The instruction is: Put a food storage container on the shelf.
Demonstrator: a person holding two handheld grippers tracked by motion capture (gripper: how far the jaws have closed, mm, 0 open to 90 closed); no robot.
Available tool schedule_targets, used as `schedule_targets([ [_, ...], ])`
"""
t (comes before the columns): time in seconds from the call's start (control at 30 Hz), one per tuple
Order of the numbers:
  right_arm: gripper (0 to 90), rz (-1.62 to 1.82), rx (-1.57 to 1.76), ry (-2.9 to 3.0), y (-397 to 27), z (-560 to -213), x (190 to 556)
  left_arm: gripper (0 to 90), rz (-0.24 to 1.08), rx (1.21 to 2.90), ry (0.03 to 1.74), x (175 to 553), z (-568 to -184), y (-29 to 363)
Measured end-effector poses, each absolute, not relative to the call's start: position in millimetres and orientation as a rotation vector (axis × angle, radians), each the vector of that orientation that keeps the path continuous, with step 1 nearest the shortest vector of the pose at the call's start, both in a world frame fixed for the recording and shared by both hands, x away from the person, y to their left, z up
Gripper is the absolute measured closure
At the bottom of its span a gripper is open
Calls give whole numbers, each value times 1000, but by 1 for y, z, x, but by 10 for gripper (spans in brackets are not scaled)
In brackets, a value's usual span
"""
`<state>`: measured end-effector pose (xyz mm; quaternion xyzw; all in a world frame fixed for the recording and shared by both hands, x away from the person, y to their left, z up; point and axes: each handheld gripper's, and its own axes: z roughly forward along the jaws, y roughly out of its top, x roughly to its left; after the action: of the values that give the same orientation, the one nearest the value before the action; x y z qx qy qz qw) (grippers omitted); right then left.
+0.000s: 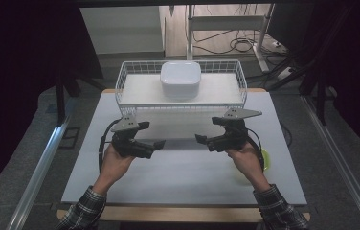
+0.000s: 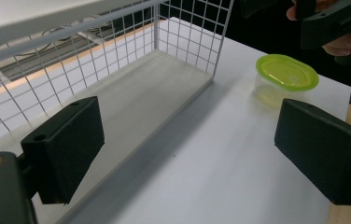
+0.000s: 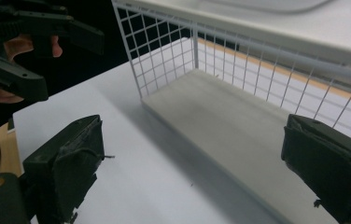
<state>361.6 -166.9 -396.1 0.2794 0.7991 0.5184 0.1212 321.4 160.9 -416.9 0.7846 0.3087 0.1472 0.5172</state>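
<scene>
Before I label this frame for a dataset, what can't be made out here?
- Green-lidded container: in the high view the right hand hides most of it; its contents are unclear through the lid in the left gripper view.
- White lidded box on the wire shelf: contents hidden; the right gripper view's top edge cuts it off.

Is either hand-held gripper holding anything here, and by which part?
Nothing is held. The left hand-held gripper and right hand-held gripper both stand open, with bare table between their jaws.
</scene>
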Motion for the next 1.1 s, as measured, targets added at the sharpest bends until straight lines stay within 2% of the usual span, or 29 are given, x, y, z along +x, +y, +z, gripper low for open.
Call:
schedule_targets([
  [0.57,77,1464,952,2402,-184,-436,342,81,306,1900,779,302,-456,160],
  [1.1,63,1382,946,2428,-191,-462,315,62,385,1979,765,280,-486,156],
])
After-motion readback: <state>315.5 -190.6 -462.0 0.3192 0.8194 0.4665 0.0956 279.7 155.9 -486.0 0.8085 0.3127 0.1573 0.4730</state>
